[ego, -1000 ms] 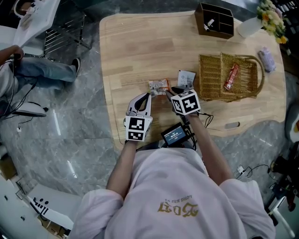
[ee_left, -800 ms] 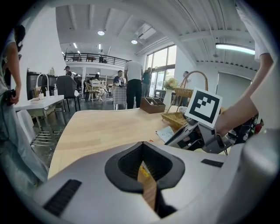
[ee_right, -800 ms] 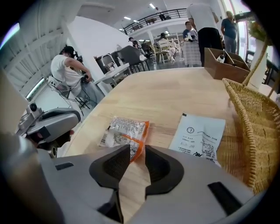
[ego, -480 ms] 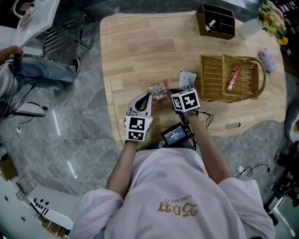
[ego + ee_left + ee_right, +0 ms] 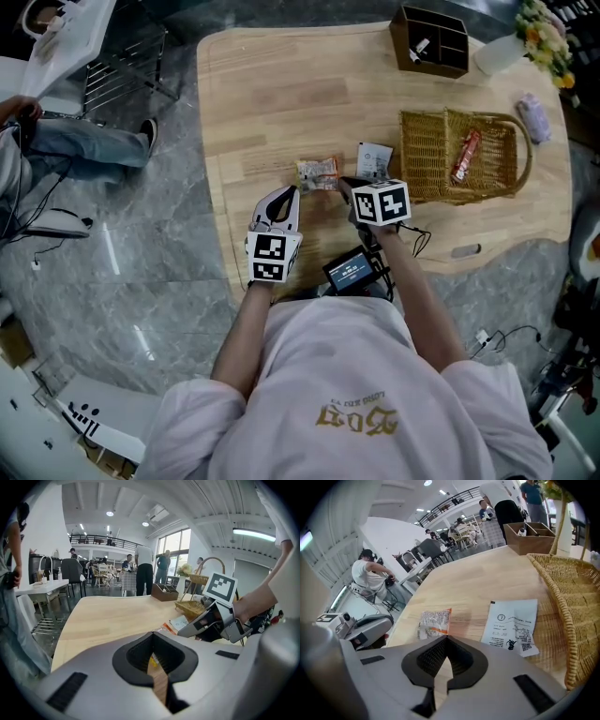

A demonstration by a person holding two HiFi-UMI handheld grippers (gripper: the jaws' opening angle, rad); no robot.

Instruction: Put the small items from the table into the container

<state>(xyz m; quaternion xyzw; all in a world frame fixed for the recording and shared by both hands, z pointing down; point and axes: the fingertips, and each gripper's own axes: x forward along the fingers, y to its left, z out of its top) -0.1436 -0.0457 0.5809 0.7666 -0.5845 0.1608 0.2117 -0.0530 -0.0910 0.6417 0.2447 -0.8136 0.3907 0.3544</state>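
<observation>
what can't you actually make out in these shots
- Whether the right gripper pinches the orange-and-clear snack packet: in the right gripper view its shut jaws cover the packet's near edge, and in the head view the gripper itself covers it.
- Contents of the dark wooden divided box: head view, too small.
- The pale purple object: head view, too small to identify.

We stand on a grey veined marble floor (image 5: 141, 281); tall bright windows (image 5: 174, 544) and a black-railed balcony (image 5: 101, 538) face us.
</observation>
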